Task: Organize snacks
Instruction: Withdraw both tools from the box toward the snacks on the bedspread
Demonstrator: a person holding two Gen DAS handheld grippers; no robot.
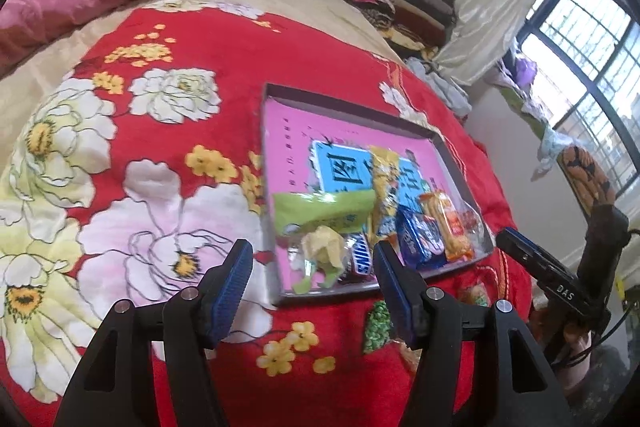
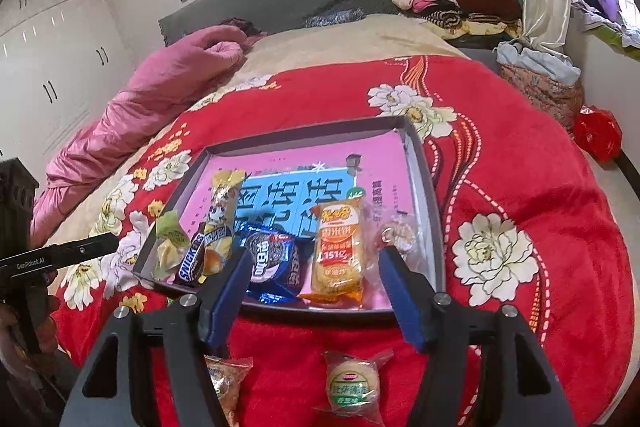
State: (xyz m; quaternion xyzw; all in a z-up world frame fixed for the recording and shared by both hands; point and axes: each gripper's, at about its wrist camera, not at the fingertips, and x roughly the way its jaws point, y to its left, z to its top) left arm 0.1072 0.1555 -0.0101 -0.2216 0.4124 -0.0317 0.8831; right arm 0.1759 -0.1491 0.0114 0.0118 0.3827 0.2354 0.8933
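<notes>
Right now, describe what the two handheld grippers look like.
Both grippers have black angular arms with silver pivot bolts and blue ribbed pads. The left gripper reads "GenRobot.AI" on its black body in the right wrist view; the right gripper reads "DAS", with black cables trailing below it.

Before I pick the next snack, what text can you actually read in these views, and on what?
"SNICKERS": brown bar in the tray.
"151": orange cracker pack.
"GenRobot.AI": left gripper body.
"DAS": right gripper body.
Chinese print on tray floor, blue cookie pack, round green-label pastry: not readable here.
</notes>
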